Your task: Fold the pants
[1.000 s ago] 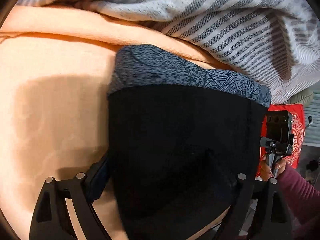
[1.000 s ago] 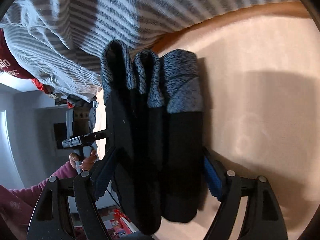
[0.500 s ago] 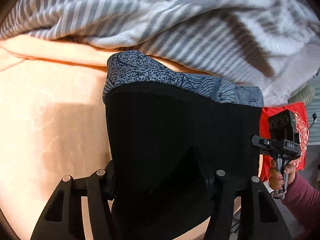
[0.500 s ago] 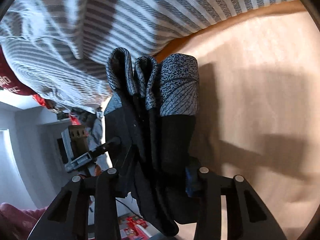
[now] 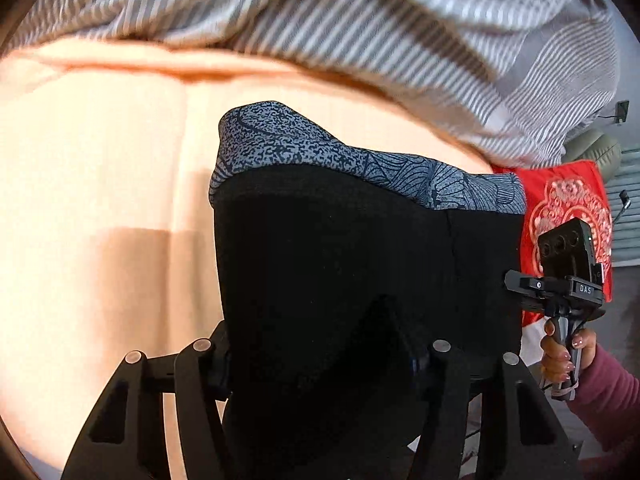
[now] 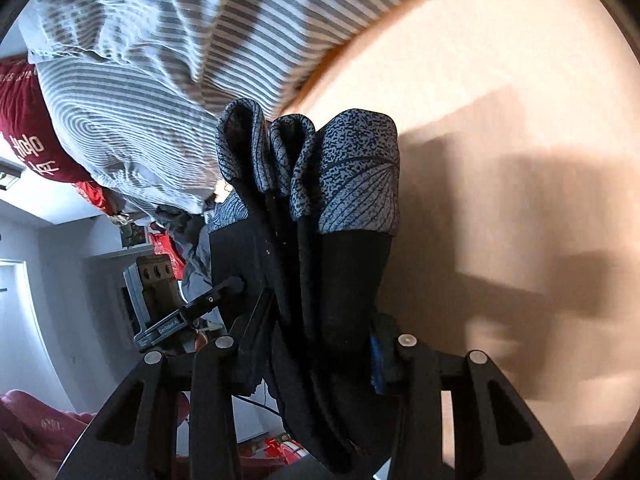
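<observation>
The black pants (image 5: 344,264) have a grey patterned waistband (image 5: 360,164) and hang folded, held up over the peach bed sheet (image 5: 100,184). My left gripper (image 5: 320,356) is shut on the pants' near edge. In the right wrist view the pants (image 6: 340,280) show as several bunched layers with the waistband (image 6: 352,172) on top. My right gripper (image 6: 316,348) is shut on these layers. The right gripper also shows in the left wrist view (image 5: 564,280) at the pants' right side, and the left gripper shows in the right wrist view (image 6: 168,312) at their left.
A grey-and-white striped blanket (image 5: 360,32) lies bunched along the far side of the bed; it also shows in the right wrist view (image 6: 160,72). A red patterned cushion (image 5: 568,216) is at the right. Beyond the bed, white walls and furniture (image 6: 52,300) show.
Both grippers' jaws have closed in on the pants. The pants have moved back from the striped blanket and been lifted off the sheet.
</observation>
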Tool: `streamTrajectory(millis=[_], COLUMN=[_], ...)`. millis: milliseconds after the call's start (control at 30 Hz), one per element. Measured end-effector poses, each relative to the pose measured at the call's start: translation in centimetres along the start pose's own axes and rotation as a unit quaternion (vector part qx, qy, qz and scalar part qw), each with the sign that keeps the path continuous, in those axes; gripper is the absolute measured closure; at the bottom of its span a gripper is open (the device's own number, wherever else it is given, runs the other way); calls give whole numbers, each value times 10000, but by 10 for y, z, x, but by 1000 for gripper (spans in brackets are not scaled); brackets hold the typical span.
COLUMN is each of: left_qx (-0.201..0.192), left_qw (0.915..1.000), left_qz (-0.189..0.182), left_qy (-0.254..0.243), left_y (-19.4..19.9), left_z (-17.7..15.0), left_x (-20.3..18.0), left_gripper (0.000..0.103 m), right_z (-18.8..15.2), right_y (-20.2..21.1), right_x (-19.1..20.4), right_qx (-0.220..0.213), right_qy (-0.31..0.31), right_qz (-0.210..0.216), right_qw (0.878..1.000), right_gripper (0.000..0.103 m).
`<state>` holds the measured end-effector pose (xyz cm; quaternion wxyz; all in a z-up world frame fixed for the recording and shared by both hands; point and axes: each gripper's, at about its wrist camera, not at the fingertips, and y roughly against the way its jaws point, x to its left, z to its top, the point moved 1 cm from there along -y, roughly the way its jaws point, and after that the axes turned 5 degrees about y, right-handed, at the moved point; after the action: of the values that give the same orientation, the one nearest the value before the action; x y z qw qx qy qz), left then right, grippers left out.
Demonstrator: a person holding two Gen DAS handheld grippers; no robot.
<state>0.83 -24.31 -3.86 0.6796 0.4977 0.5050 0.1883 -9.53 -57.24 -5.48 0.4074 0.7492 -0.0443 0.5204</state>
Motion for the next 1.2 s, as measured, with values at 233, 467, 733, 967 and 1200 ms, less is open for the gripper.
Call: streamTrajectory(millis=[233, 467, 733, 967, 1200], left_qx=[-146, -544, -618, -569, -760], left_qw=[9968, 9877, 9833, 9750, 9633], left_qz=[719, 1458, 1613, 2102, 2512], left_qy=[306, 118, -566, -448, -561], left_y=[-14, 18, 19, -21, -41], left_z=[-26, -25, -41, -50, -52], left_x=[11, -6, -52, -58, -62], left_gripper=[22, 22, 22, 22, 3], right_z=[-14, -15, -33, -47, -46], right_y=[-10, 18, 37, 5, -9], right_x=[-14, 1, 47, 65, 42], right_qx=[14, -134, -556, -106, 106], right_qy=[-140, -73, 345, 1084, 1075], right_qz=[-444, -1563, -2118, -2656, -2783], right_qw=[9989, 9876, 9751, 9579, 9544], right_gripper=[51, 41, 66, 66, 66])
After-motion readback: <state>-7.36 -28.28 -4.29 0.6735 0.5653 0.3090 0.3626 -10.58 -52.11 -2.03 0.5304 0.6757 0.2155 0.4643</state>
